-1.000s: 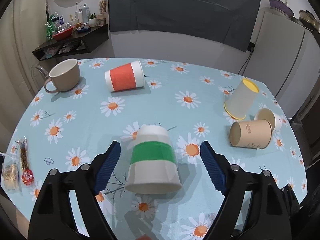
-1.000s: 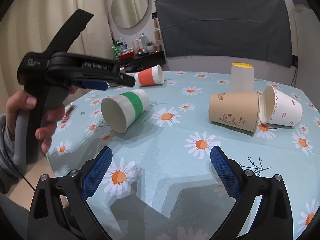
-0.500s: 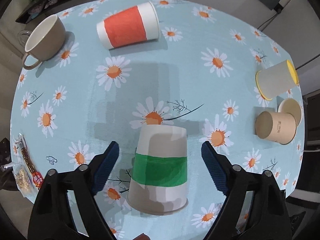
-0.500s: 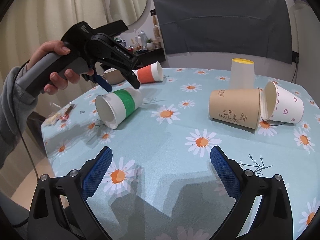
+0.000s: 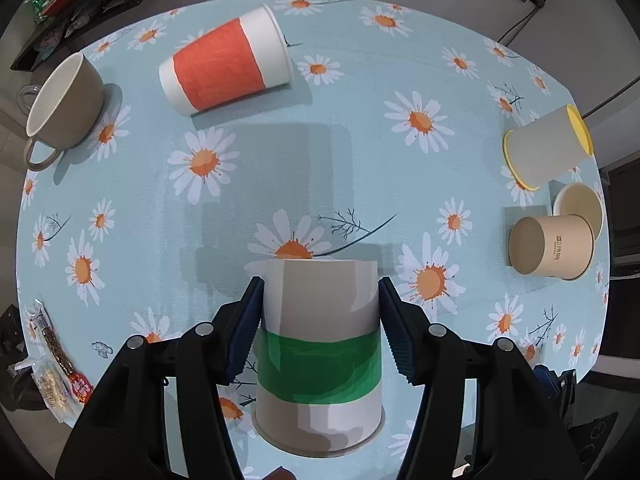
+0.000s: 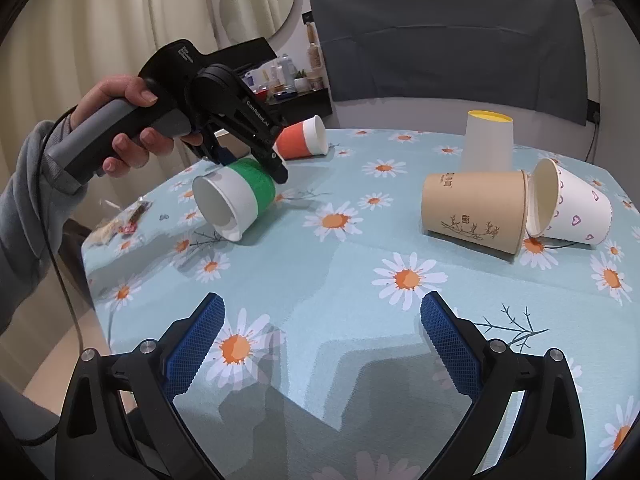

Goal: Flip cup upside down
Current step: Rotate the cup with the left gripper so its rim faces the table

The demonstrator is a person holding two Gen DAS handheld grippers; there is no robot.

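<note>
Left wrist view: left hand-held gripper (image 5: 320, 328) is clamped on a green-banded paper cup (image 5: 320, 352); blue pads touch both sides. Cup lies on its side on the daisy-print counter (image 5: 360, 152), mouth toward the camera, base pointing away. Body is white w/ a wide green band. Beyond: orange-banded cup (image 5: 226, 66) on its side, beige mug (image 5: 62, 98) w/ nothing visible inside, yellow-rimmed cup (image 5: 546, 148) mouth-down, tan cup (image 5: 550, 246) on its side.

Right wrist view: right hand-held gripper (image 6: 320, 344) hangs open over the counter edge, holding nothing. The green-banded cup's interior looks empty, mouth tilted down-left. Tan cup touches a heart-print cup (image 6: 572, 206), both tipped over.
</note>
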